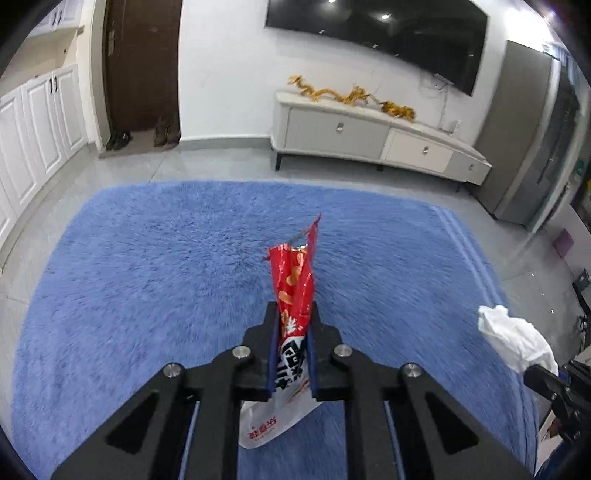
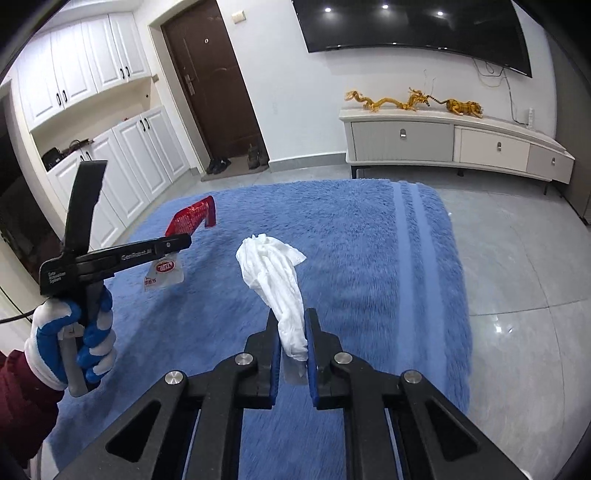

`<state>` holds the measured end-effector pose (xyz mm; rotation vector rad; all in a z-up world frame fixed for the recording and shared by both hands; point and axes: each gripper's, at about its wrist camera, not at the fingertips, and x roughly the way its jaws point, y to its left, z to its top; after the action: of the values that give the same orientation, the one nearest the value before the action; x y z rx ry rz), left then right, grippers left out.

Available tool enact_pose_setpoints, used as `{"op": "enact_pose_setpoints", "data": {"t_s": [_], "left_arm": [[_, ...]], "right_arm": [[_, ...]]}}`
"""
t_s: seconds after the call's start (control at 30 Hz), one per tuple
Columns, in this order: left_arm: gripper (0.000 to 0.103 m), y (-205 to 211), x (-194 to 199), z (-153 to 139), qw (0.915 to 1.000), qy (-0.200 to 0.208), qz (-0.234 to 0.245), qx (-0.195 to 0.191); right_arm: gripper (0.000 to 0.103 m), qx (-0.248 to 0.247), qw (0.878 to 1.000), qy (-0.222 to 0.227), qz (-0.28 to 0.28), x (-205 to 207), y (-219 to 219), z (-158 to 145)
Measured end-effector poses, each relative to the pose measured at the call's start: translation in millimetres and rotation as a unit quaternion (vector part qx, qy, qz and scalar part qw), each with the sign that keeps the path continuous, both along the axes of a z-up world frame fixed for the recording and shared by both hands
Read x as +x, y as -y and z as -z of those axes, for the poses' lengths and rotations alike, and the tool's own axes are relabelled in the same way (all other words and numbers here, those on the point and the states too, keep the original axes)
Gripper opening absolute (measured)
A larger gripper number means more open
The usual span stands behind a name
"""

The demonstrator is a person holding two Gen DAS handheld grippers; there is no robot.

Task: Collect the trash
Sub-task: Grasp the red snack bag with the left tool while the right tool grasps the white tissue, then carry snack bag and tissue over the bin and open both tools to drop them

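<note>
My left gripper [image 1: 294,310] is shut on a red and white snack wrapper [image 1: 293,280], held upright above the blue shaggy rug [image 1: 147,277]. The same wrapper [image 2: 190,219] and left gripper [image 2: 186,242] show at the left of the right wrist view, in a gloved hand. My right gripper [image 2: 291,314] is shut on a crumpled white tissue [image 2: 273,266], held above the rug [image 2: 351,258]. The tissue also shows at the right edge of the left wrist view [image 1: 513,336].
A white TV cabinet [image 2: 454,142] with golden dragon figures [image 2: 388,101] stands against the far wall under a wall TV [image 2: 413,27]. A brown door [image 2: 210,81] with shoes [image 2: 218,164] and white cupboards [image 2: 125,162] are at the left. Grey tiled floor [image 2: 517,258] surrounds the rug.
</note>
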<state>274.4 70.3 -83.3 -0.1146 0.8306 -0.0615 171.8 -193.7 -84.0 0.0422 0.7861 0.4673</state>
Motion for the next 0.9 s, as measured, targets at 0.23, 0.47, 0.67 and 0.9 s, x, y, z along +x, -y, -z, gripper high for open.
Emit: {"op": "enact_pose_setpoints", "data": {"t_s": [0.23, 0.47, 0.67, 0.9], "left_arm": [[0.012, 10, -84, -44, 0.998, 0.051, 0.036, 0.011], [0.012, 17, -148, -83, 0.9934, 0.093, 0.051, 0.042], [0.012, 33, -179, -110, 0.9883, 0.125, 0.07, 0.05], [0.012, 85, -215, -117, 0.9797, 0.146, 0.111, 0.081]], "right_arm": [[0.012, 0.028, 0.999, 0.02, 0.017, -63, 16, -23], [0.012, 0.054, 0.997, 0.045, 0.045, -128, 40, -42], [0.012, 0.068, 0.992, 0.065, 0.082, -172, 72, -55], [0.012, 0.059, 0.984, 0.084, 0.147, -222, 124, -60]]}}
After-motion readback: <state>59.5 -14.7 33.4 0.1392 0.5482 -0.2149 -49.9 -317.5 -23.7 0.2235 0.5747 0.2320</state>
